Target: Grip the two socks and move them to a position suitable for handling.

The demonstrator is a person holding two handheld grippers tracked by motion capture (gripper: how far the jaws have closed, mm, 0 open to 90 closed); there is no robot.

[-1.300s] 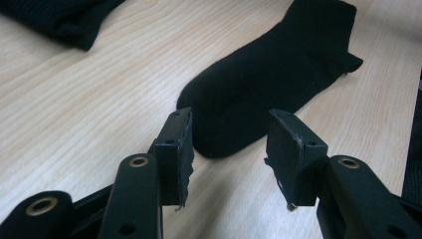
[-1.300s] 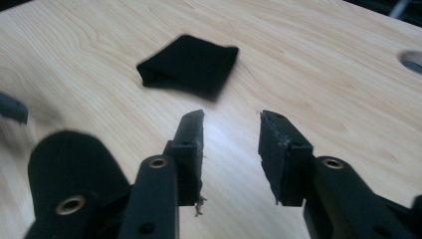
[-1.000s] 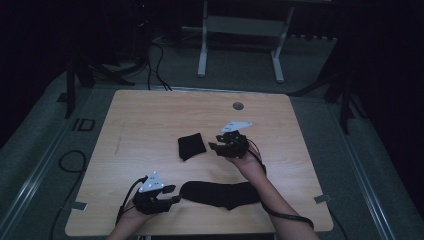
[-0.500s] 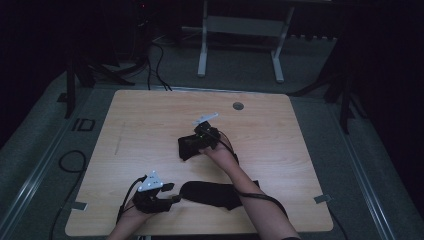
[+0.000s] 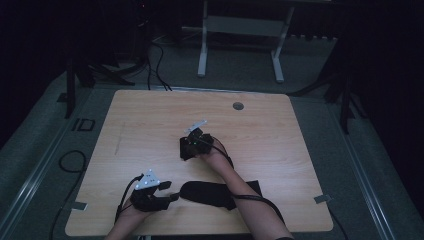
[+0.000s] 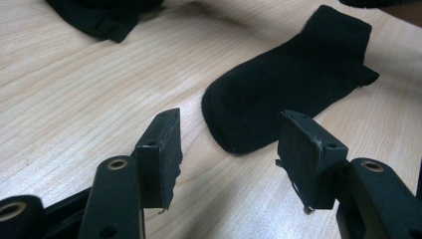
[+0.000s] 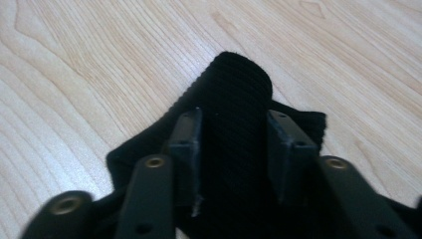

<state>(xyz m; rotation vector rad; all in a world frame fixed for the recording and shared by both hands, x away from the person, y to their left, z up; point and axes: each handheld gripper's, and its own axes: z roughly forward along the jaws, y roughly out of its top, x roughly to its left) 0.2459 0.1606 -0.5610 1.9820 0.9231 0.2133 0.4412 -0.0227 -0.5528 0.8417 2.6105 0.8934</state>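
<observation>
The right gripper (image 7: pixel 234 149) has a raised ridge of a folded black sock (image 7: pixel 239 114) between its two pads, which press on the ribbed cloth from either side; its jaws have just been closing, and the fabric bulges up in a rounded fold past the fingertips; the rest of that sock spreads flat on the wood below and to both sides. In the high view the right gripper (image 5: pixel 192 145) sits near the middle of the wooden table (image 5: pixel 300 150), on the small dark bundle of the folded black sock (image 5: pixel 186 149); the right hand (image 5: pixel 212 152) and forearm reach to it from the bottom edge, crossing over the second sock.

The left gripper (image 6: pixel 229 149) has its jaws spread apart with bare wood between the pads; nothing is gripped; the toe end of a flat black sock (image 6: pixel 293 79) lies just ahead of the fingertips, a little toward the right-hand pad in that view. From above, the left gripper (image 5: pixel 167 192) rests near the table's near edge at the left; the flat black sock (image 5: pixel 210 192) stretches rightward from its tips, lying lengthwise along the front of the table, well apart from the folded one.
</observation>
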